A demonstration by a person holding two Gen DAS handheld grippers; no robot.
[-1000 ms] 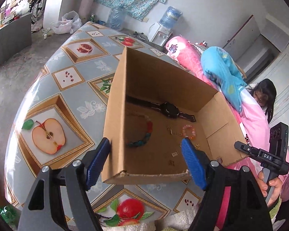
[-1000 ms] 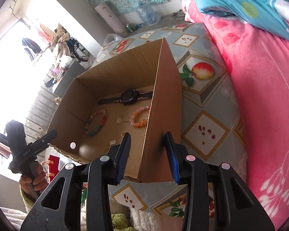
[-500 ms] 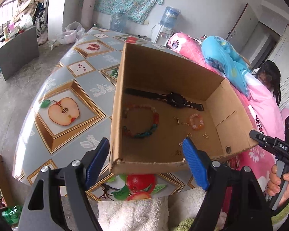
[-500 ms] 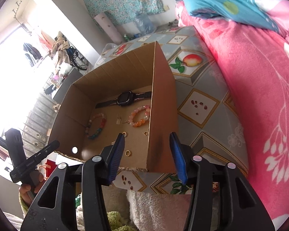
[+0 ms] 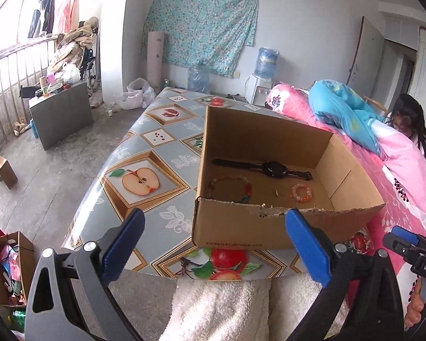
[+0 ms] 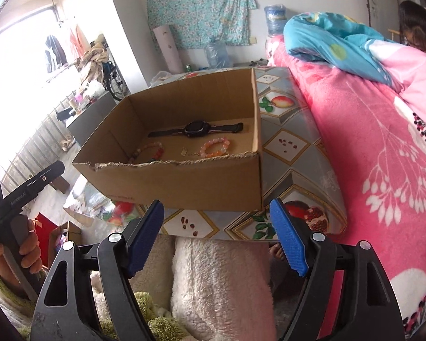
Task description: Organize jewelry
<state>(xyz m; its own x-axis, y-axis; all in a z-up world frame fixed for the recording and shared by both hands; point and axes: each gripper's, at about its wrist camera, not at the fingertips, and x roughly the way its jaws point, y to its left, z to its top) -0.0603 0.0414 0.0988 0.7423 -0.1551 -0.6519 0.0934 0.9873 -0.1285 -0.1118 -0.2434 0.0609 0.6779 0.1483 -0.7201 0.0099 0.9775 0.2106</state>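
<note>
Box (image 5: 269,227) sits on the table (image 5: 156,153), holding a watch (image 5: 274,168) and bracelets (image 5: 301,193). Left gripper (image 5: 215,244) and right gripper (image 6: 217,233) hang spread before it, holding nothing.

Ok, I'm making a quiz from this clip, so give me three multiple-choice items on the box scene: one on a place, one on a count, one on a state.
1. Where does the black wristwatch lie in the open brown cardboard box?
A. near the far wall
B. against the torn near edge
C. outside on the fruit-print tablecloth

2. How many beaded bracelets are in the box?
A. one
B. two
C. four

3. How are the left tongs?
A. shut on the watch
B. shut on the box wall
C. open, holding nothing

A: the watch lies beyond both bracelets.
B: a multicoloured bracelet and a small pink-orange bracelet show.
C: the blue pads stand wide apart, short of the box.
</note>
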